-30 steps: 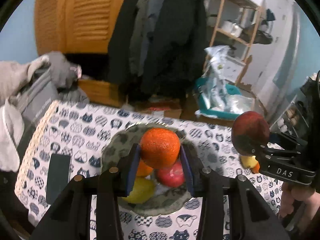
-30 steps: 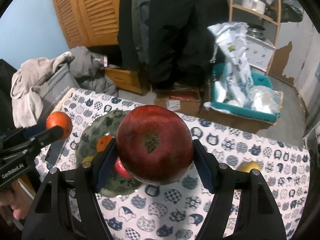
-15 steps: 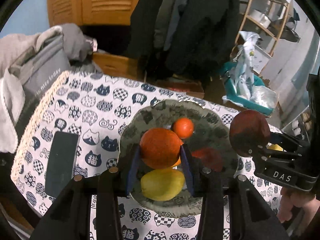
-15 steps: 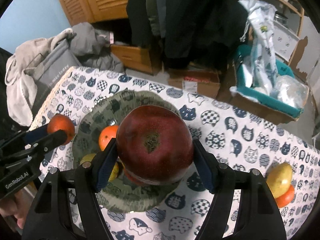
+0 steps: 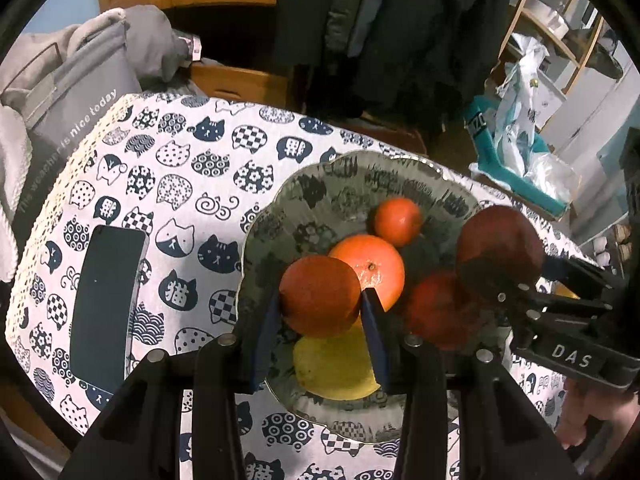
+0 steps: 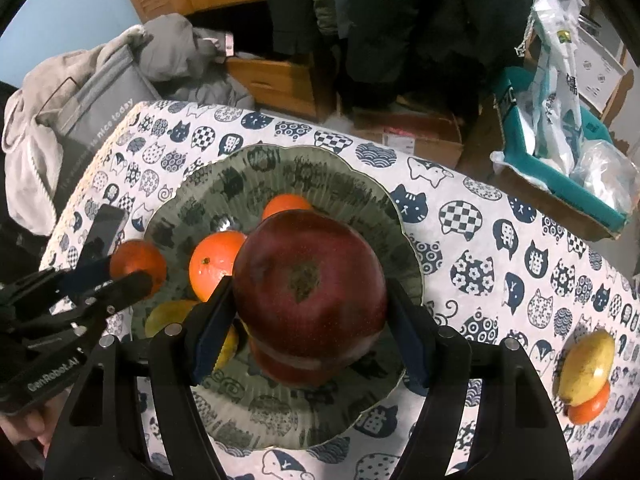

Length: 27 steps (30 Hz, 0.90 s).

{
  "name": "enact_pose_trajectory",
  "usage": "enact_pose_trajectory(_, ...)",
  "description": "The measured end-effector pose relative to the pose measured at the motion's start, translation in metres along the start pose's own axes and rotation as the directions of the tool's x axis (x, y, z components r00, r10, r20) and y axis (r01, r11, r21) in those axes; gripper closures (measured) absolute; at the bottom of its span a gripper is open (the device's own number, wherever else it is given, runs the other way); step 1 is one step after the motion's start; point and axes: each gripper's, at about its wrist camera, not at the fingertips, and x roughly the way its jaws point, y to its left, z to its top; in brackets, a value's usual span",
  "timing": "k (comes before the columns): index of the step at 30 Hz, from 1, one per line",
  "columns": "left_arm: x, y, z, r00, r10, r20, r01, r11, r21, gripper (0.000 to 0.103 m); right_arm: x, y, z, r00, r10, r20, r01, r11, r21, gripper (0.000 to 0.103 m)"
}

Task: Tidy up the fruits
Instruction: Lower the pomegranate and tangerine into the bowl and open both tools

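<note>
My left gripper (image 5: 320, 312) is shut on an orange (image 5: 319, 296), held low over the green patterned plate (image 5: 320, 192). My right gripper (image 6: 308, 320) is shut on a dark red apple (image 6: 310, 280), just over the plate (image 6: 312, 168). On the plate lie an orange (image 5: 378, 264), a small tangerine (image 5: 398, 221), a red apple (image 5: 436, 312) and a yellow fruit (image 5: 336, 368). The right gripper with its apple (image 5: 500, 246) shows in the left wrist view, and the left gripper with its orange (image 6: 138, 262) in the right wrist view.
A dark phone (image 5: 106, 300) lies on the cat-print cloth left of the plate. A yellow fruit (image 6: 588, 366) and an orange fruit (image 6: 590, 404) lie at the table's right. Bags and clothes (image 6: 80, 92) sit off the far left edge, a teal box (image 6: 560, 168) beyond the far right.
Both grippers have tilted down and come lower and closer over the plate, each still holding its fruit. The plate now fills more of both views.
</note>
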Motion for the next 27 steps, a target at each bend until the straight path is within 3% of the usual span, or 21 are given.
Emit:
enact_pose_trajectory(8, 0.008, 0.001, -0.003, 1.0, -0.003, -0.012, 0.003, 1.0, 0.008, 0.06, 0.003, -0.006, 0.004, 0.999, 0.037, -0.019, -0.036, 0.999, 0.032, 0.029)
enact_pose_trajectory(12, 0.005, -0.002, -0.002, 1.0, 0.007, 0.002, -0.007, 1.0, 0.02, 0.034, 0.005, -0.008, 0.004, 0.999, 0.046, -0.024, -0.045, 0.998, 0.047, 0.029)
enact_pose_trajectory(23, -0.004, -0.002, 0.0, 0.999, 0.032, 0.026, -0.032, 0.999, 0.023, 0.034, -0.022, -0.008, 0.012, 0.999, -0.008, 0.048, 0.006, 0.999, 0.031, 0.026)
enact_pose_trajectory(27, -0.015, -0.004, 0.002, 0.998, 0.021, 0.054, -0.022, 1.0, 0.017, 0.034, -0.042, -0.004, 0.012, 0.991, -0.084, 0.101, 0.084, 0.996, 0.004, 0.026)
